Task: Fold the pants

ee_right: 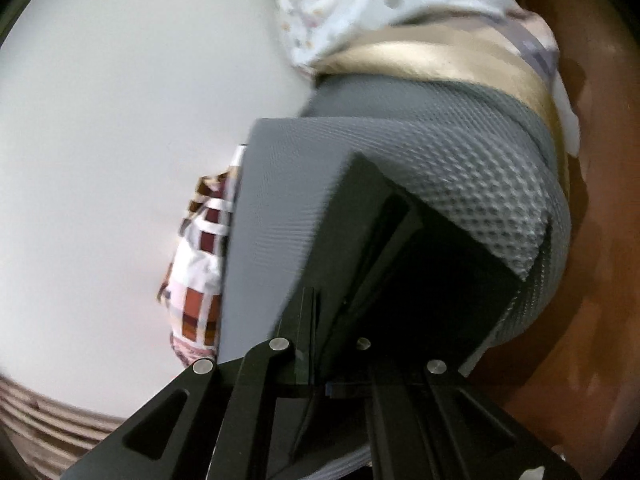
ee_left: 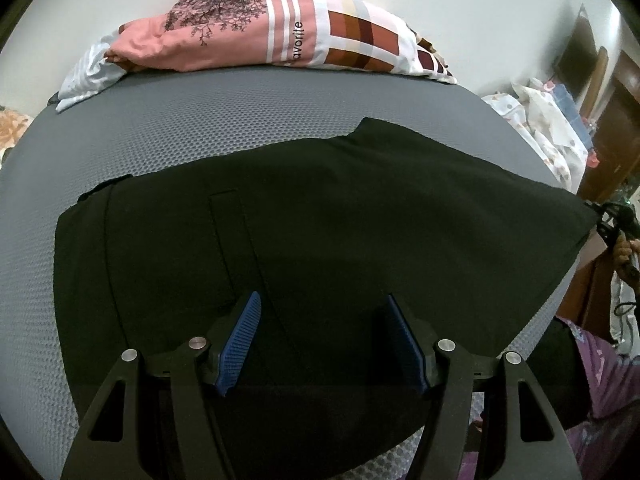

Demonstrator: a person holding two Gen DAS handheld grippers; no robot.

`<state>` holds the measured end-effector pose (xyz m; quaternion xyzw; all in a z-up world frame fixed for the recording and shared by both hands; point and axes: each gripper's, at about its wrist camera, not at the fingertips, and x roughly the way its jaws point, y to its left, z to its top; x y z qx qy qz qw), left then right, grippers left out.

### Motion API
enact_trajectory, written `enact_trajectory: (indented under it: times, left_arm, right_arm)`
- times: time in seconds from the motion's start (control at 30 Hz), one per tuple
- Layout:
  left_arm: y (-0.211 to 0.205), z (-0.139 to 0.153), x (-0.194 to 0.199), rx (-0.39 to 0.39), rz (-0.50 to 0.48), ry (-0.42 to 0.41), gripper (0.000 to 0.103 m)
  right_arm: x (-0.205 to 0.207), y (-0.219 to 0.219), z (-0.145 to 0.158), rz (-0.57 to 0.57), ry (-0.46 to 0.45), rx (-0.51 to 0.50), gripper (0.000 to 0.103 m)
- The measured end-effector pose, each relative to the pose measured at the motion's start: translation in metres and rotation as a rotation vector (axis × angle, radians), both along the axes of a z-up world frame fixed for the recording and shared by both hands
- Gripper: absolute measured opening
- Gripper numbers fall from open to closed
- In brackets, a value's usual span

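Black pants [ee_left: 320, 216] lie flat on the grey mattress [ee_left: 200, 120], long axis running side to side below the patterned pillow [ee_left: 280, 28]. Left gripper [ee_left: 320, 344] hovers over them, fingers spread, empty. Right gripper [ee_right: 344, 320] looks clenched on the pants' edge, though blurred.

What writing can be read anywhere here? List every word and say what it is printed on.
"avorite" on the pink and white patterned cloth at the far edge of the grey mat, running sideways beside the white stripes; a fold seems to hide its first letter.
No writing shows on the black pants.
In the right wrist view, nothing can be read.
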<state>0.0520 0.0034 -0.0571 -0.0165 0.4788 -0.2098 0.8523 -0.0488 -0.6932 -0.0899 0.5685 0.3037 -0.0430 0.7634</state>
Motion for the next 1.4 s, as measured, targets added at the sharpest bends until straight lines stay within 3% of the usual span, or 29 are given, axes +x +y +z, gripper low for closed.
enact_trajectory:
  times: [0.07, 0.17, 0.43, 0.63, 0.73, 0.87, 1.03, 1.17, 1.2, 1.27, 1.4]
  left_arm:
    - [0.001, 0.0, 0.001, -0.008, -0.009, 0.006, 0.065]
    - [0.003, 0.0, 0.003, -0.024, -0.026, 0.015, 0.065]
    - [0.005, 0.003, 0.006, -0.022, -0.065, 0.04, 0.065]
    - [0.002, 0.002, 0.004, -0.026, -0.067, 0.029, 0.07]
    - [-0.004, 0.001, 0.002, -0.002, -0.094, 0.017, 0.076]
    - [-0.015, -0.001, -0.002, 0.061, -0.127, -0.003, 0.085]
    - [-0.022, -0.002, -0.006, 0.085, -0.132, -0.023, 0.091]
    - [-0.02, -0.003, -0.005, 0.074, -0.128, -0.019, 0.091]
    - [-0.019, -0.002, -0.005, 0.07, -0.127, -0.018, 0.091]
    - [-0.019, -0.002, -0.005, 0.067, -0.125, -0.02, 0.091]
    - [-0.019, -0.003, -0.006, 0.06, -0.118, -0.03, 0.091]
  right_arm:
    - [-0.005, 0.0, -0.001, 0.009, 0.013, -0.02, 0.003]
    - [-0.008, -0.007, -0.03, 0.022, 0.098, -0.021, 0.004]
    - [-0.016, -0.016, -0.038, -0.004, 0.09, 0.03, 0.005]
    - [-0.058, -0.066, -0.019, -0.2, 0.092, -0.02, 0.024]
    - [-0.065, -0.082, -0.01, -0.197, 0.1, -0.052, 0.028]
    - [-0.057, -0.087, -0.003, -0.16, 0.137, -0.12, 0.045]
    - [-0.042, -0.069, -0.012, -0.059, 0.203, -0.158, 0.046]
    - [-0.038, -0.054, -0.022, -0.019, 0.216, -0.12, 0.046]
    - [-0.037, -0.05, -0.023, -0.01, 0.207, -0.111, 0.043]
    - [-0.035, -0.043, -0.018, -0.005, 0.243, -0.154, 0.026]
    - [-0.04, -0.041, -0.002, -0.027, 0.207, -0.16, 0.016]
